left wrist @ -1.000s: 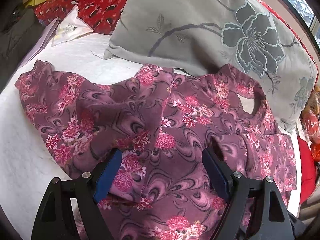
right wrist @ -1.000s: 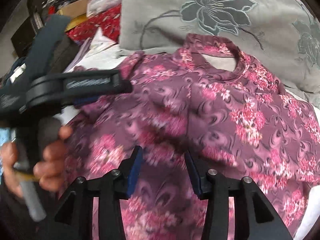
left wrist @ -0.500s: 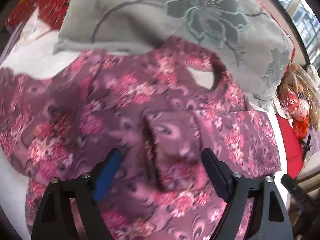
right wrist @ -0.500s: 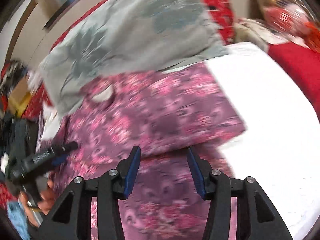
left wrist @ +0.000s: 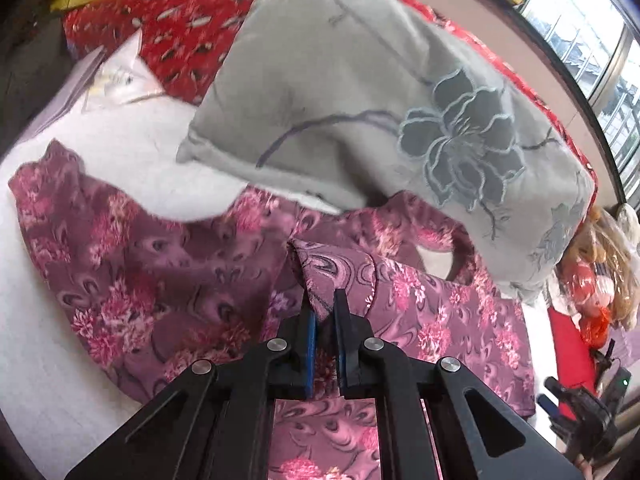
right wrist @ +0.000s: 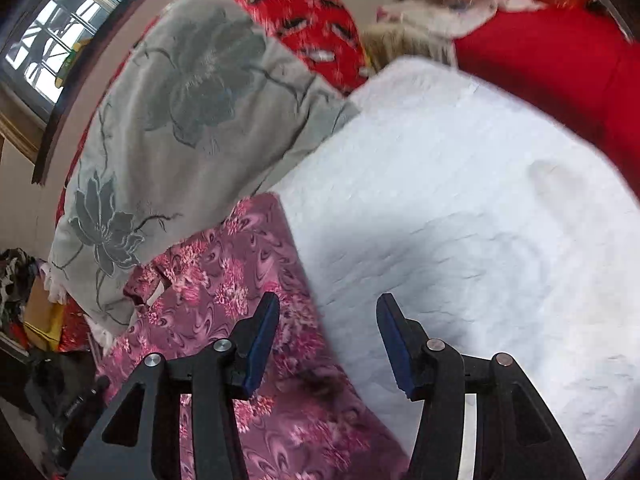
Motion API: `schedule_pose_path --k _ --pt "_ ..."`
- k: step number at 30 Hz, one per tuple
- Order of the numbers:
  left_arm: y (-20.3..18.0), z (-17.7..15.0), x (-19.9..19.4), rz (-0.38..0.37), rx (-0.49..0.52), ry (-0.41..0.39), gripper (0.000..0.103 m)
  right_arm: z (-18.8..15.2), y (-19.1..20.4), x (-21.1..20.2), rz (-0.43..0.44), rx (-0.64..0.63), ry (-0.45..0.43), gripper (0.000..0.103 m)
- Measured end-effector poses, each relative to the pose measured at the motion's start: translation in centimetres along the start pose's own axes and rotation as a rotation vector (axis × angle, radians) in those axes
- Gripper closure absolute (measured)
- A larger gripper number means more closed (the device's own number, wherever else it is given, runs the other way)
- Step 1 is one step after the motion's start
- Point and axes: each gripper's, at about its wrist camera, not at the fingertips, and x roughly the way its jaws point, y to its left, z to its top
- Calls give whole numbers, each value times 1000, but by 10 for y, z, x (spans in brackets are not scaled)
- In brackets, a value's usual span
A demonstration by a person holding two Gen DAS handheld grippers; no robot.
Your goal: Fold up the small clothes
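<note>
The left gripper (left wrist: pixel 325 312) is pinching a raised fold of the purple floral top (left wrist: pixel 152 264), its blue pads nearly together with a ridge of cloth caught between them. The top is lying on the white bedspread (left wrist: pixel 132 152), its neckline tucked against the grey flowered pillow (left wrist: pixel 360 92). One side panel is already lying doubled over the middle, and its folded edge is showing straight in the right wrist view, so the step in hand is judged to be the lengthwise fold: the left side, with its sleeve spreading out toward the bedspread, is being gathered to come across.

The right gripper (right wrist: pixel 328 340) is hovering with its jaws wide apart and nothing between them, straddling the top's right edge (right wrist: pixel 256 280) where cloth meets the bedspread (right wrist: pixel 460 200). The picture is smeared there, so whether a pad is brushing the cloth cannot be told.

The next move is likely calling for the left gripper to be lifting its pinch just clear of the bed and carrying it across the middle, while the right one is pressing or holding the finished edge so the doubled panel is not dragging along. The thin, slippery-looking fabric may be slipping from so small a pinch.

A second ago the left jaws were standing wide over flat cloth; now they have closed on it. The right gripper has swung away from the middle of the top toward its far edge.
</note>
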Motion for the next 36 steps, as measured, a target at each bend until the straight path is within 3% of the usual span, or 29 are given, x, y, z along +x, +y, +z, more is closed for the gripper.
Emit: schedule_pose_path --k 3,5,6,9,11,12,13,14,15,17,19,20,24,26,28,30,32,34,36 --pt "-2 1 9 19 11 25 96 -5 10 22 32 -19 49 53" --pt "-10 2 10 18 18 38 96 -9 23 39 54 -73 129 96" --pt "-12 2 14 32 28 46 96 -11 30 36 48 -112 118 97" --pt "-13 -2 27 89 47 104 94 -11 37 8 50 -147 -33 97" --pt "-8 -2 35 98 20 157 93 -11 27 10 -4 -127 -37 97" --pt "-5 -1 35 95 3 165 93 -12 22 21 -45 -131 15 96" --pt "-2 3 29 83 -15 156 93 -16 16 35 -105 -136 105 97" --pt "0 7 22 69 -32 131 93 -17 15 35 -107 -136 108 96" --pt "1 11 14 53 -44 103 93 -18 19 24 -108 -141 63 87" --pt "-3 15 3 -2 -59 63 89 -18 31 6 -105 -161 -17 86" --pt "-11 12 4 -50 -38 69 77 -21 47 -6 -46 -204 -73 80" --pt "-16 7 9 -41 -11 80 76 -23 54 -5 -39 -228 -76 79" --pt "-24 -13 49 76 71 182 76 -46 78 27 -75 -330 40 78" --pt "-24 -13 46 78 76 161 76 -60 80 44 -134 -362 107 79" --pt "-20 -5 34 34 40 160 76 -68 93 43 -151 -390 74 78" --pt "-5 6 9 -9 -12 121 74 -79 115 39 -73 -424 45 78" --pt "20 21 -15 -6 -58 86 52 -93 147 43 -8 -492 41 78" --pt "51 35 -34 34 -117 53 42 -112 184 56 62 -569 77 77" --pt "94 51 -52 117 -181 33 42 -131 218 70 118 -618 103 78"
